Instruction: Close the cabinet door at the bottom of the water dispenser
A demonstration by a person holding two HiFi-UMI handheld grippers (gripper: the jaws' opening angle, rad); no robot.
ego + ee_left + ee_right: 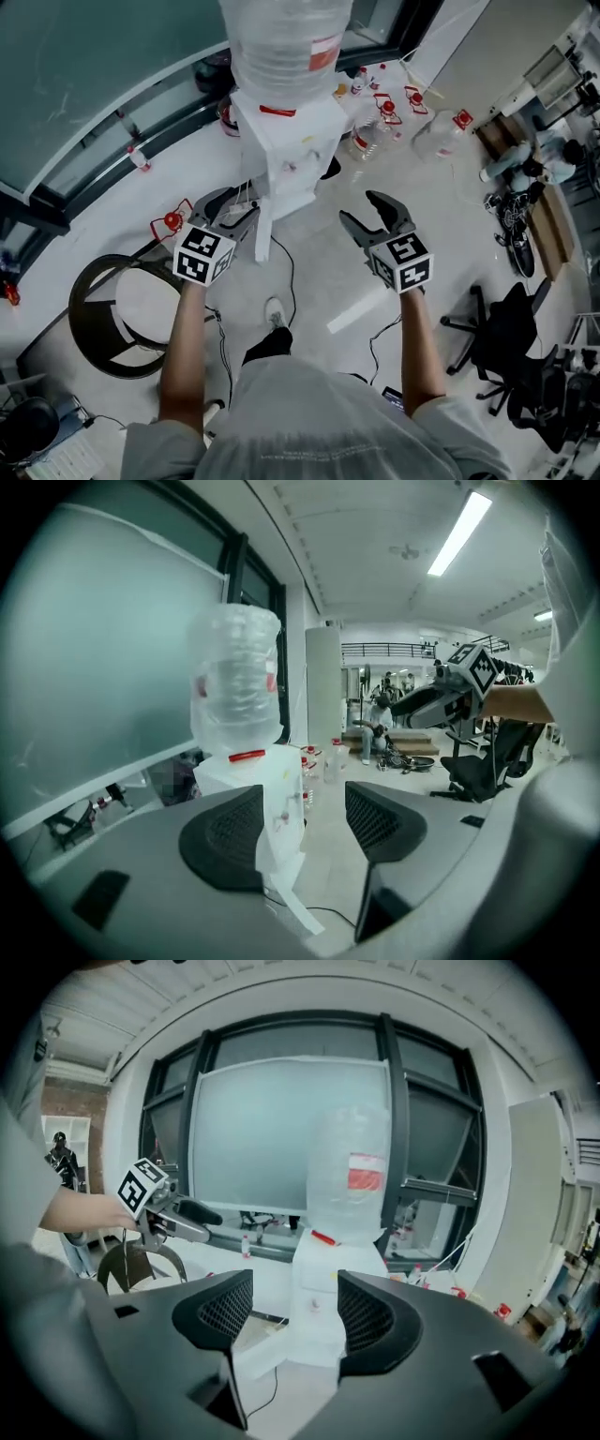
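Both pairs of fingers stand wide apart and hold nothing. The left gripper (232,208) and right gripper (364,211) hang side by side above the floor (323,267), pointing toward 12 o'clock at the white water dispenser (286,150). Its bottom cabinet door (262,230) juts open toward 6 o'clock, just beside the left fingers (225,836). They seem not to touch it, though the angle is poor.

Office chair (514,319), floor bottles (441,134)
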